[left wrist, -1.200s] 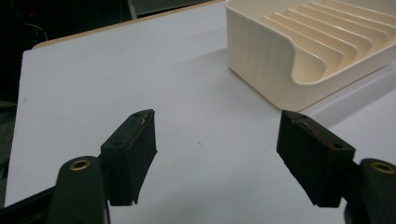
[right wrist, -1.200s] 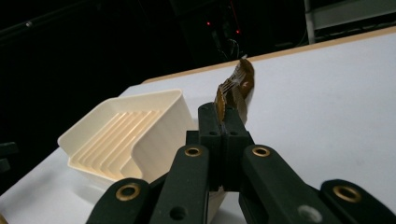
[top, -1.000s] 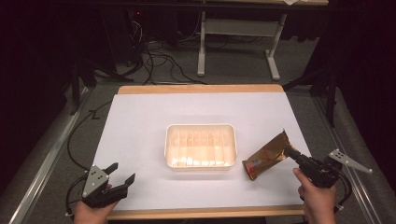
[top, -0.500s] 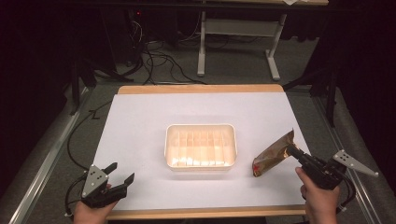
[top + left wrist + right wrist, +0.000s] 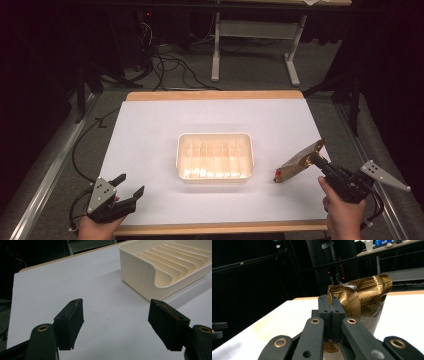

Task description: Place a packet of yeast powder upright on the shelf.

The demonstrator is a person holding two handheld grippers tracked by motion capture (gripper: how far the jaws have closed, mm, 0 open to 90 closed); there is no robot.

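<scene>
Tray: a cream plastic tray (image 5: 215,156) stands in the middle of the white table (image 5: 150,130). It has upright ribs inside that divide it into narrow slots. Nothing lies in the slots that the high view and the left gripper view show.

Packet: a gold foil packet (image 5: 300,161) is at the right side of the table, to the right of the tray and apart from it. It is tilted, the far end higher. Its low end, with a red corner, is close to the table surface; whether it touches I cannot tell.

Right gripper: the right gripper (image 5: 316,160) is pressed together on the crimped edge of the packet (image 5: 362,300). In the right gripper view the two jaws stand tight against each other with the foil between them.

Left gripper: the left gripper (image 5: 131,186) is near the front left corner of the table, well apart from the tray. Its jaws are spread wide and nothing is between them, only bare table (image 5: 107,320).

Between tray and packet: a strip of bare white surface, nothing stands in the way.

Around: behind the table there are black cables (image 5: 170,65) on the floor and a white frame with legs (image 5: 255,35).
</scene>
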